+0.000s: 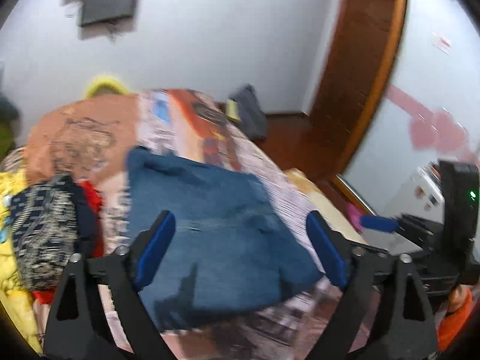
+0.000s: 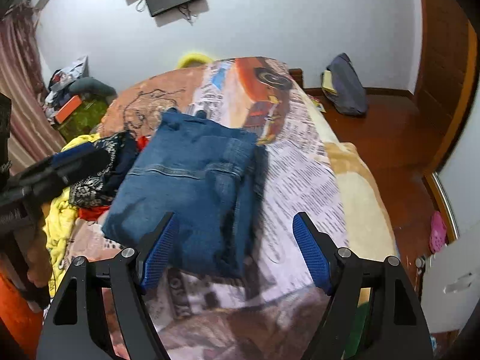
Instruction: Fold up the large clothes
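Folded blue jeans (image 1: 210,234) lie in a compact rectangle on the printed bedspread (image 1: 264,162); they also show in the right wrist view (image 2: 192,186). My left gripper (image 1: 240,240) is open and empty, held above the near edge of the jeans. My right gripper (image 2: 234,243) is open and empty, above the jeans' near right corner. The other gripper shows at the right edge of the left wrist view (image 1: 381,225) and at the left edge of the right wrist view (image 2: 75,159).
A heap of unfolded clothes (image 2: 90,174), yellow, red and black-patterned, lies left of the jeans. A dark bag (image 2: 345,87) leans on the far wall on the wooden floor (image 2: 390,138). A wardrobe door (image 1: 360,75) stands right of the bed.
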Available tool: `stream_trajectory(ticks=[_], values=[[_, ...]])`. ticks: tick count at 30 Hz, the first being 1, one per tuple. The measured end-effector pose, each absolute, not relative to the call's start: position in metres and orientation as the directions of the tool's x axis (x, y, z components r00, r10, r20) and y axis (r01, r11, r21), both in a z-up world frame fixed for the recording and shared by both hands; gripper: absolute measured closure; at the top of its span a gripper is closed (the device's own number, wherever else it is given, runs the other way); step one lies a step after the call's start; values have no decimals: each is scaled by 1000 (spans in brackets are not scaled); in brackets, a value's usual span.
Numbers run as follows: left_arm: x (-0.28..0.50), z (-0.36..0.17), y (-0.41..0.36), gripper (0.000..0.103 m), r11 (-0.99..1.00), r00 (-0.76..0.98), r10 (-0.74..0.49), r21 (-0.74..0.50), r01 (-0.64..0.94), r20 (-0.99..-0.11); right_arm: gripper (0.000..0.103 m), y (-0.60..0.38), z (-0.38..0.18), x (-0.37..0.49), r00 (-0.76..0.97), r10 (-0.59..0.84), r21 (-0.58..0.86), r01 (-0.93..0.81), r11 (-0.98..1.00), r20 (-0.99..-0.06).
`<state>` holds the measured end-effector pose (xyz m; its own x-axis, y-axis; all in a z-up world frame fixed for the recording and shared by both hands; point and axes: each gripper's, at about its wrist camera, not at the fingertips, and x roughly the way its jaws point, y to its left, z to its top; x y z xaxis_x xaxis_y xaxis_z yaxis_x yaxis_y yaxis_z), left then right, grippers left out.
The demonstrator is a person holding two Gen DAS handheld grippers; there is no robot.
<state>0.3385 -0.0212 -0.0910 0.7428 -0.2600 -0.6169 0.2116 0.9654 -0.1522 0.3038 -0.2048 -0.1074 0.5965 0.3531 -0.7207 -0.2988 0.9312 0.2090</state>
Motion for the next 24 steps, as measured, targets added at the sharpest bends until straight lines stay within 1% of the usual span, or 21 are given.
stream_trajectory(ticks=[4, 8, 13, 15, 17, 21, 24], values=[[344, -107, 12, 12, 990, 734, -140, -99, 99, -664, 28, -182, -114, 314, 570, 383, 217, -338, 916, -727], [350, -146, 32, 12, 994, 657, -108, -82, 70, -746, 28, -166, -133, 323, 530, 378, 211, -350, 913, -759], [351, -200, 41, 11, 998, 551, -65, -49, 44, -832, 28, -165, -177, 334, 449, 334, 198, -324, 925, -829], [346, -214, 46, 5, 996, 557, -84, -81, 30, -826, 26, -172, -188, 335, 431, 333, 216, -298, 930, -838], [341, -219, 54, 2, 993, 568, -97, -114, 5, -818, 24, -180, -193, 334, 423, 348, 245, -279, 928, -837], [341, -214, 58, 2, 990, 557, -123, -144, 7, -821, 23, -188, -185, 332, 433, 337, 233, -277, 932, -836], [346, -201, 56, 2, 995, 561, -95, -99, 24, -822, 23, -188, -177, 334, 451, 320, 204, -287, 936, -833]])
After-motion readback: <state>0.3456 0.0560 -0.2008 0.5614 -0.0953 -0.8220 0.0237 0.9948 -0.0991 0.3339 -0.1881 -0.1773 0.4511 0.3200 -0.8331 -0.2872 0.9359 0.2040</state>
